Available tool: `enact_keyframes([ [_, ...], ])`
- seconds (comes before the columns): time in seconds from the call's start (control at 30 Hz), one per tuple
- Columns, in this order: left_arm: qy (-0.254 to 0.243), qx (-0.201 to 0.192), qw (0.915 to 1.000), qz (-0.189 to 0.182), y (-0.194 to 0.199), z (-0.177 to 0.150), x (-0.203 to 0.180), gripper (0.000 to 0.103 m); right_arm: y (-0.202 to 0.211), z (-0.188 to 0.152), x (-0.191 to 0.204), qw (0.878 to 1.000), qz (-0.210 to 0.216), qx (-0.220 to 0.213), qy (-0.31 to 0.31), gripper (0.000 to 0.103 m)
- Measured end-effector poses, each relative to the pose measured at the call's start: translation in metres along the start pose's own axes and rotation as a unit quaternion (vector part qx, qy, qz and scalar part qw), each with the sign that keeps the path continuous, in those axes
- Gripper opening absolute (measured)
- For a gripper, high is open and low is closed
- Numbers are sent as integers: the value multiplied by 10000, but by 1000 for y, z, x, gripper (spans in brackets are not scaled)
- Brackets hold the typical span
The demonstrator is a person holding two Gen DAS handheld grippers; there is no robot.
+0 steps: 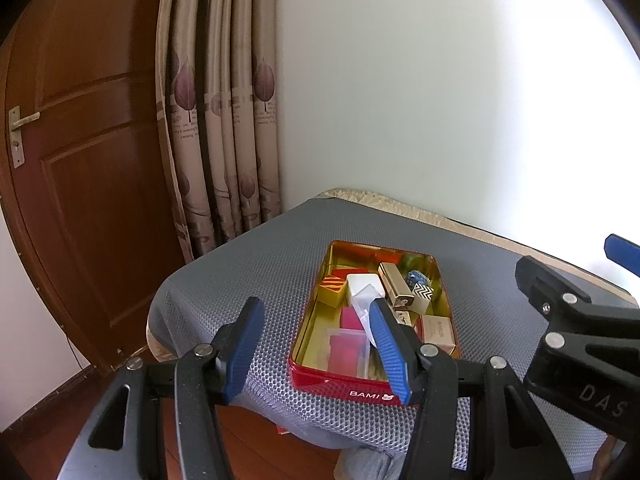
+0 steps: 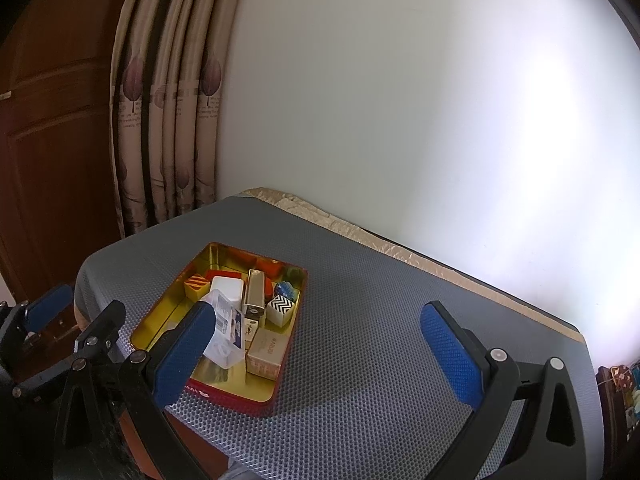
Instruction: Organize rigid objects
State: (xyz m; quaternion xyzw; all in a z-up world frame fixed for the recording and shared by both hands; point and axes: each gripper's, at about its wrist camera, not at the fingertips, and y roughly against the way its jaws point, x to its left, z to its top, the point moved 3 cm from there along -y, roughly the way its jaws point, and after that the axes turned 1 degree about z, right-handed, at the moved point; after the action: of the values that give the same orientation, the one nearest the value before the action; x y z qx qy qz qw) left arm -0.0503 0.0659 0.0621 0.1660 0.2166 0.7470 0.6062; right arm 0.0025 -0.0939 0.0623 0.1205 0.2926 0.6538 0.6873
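Note:
A red tin with a gold inside lies on the grey mat, lid off. It holds several small things: a white box, a gold bar, a black-and-white zigzag cube, an orange-striped cube, a beige carton and a clear plastic case. My left gripper hovers open before the tin's near left corner, holding nothing. In the right wrist view the tin sits left of centre. My right gripper is wide open over bare mat, its left pad in front of the clear case.
The honeycomb mat covers a small table against a white wall. A curtain and a brown door stand to the left. The table's near edge drops to a wooden floor. One of the right gripper's fingers shows at the far right.

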Motion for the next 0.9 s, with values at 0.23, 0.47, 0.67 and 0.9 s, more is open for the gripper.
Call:
enact_keyframes([
  [0.23,-44,145,9999,-60,-7,-2,1,56,-2,-2,-3,9999,60,78,-33,102],
  [0.47,-60,239,9996,-100,-11,-3,1,56,-1,-4,-1,9999,119,110,29,102],
  [0.67,-92,270,9996,-90,-12,-4,0,59,-3,-6,-1,9998,151,160,34,102],
  [0.9,-79,345,9993,-118,-15,-4,1,60,-3,-6,0,9997,156,168,42,102],
])
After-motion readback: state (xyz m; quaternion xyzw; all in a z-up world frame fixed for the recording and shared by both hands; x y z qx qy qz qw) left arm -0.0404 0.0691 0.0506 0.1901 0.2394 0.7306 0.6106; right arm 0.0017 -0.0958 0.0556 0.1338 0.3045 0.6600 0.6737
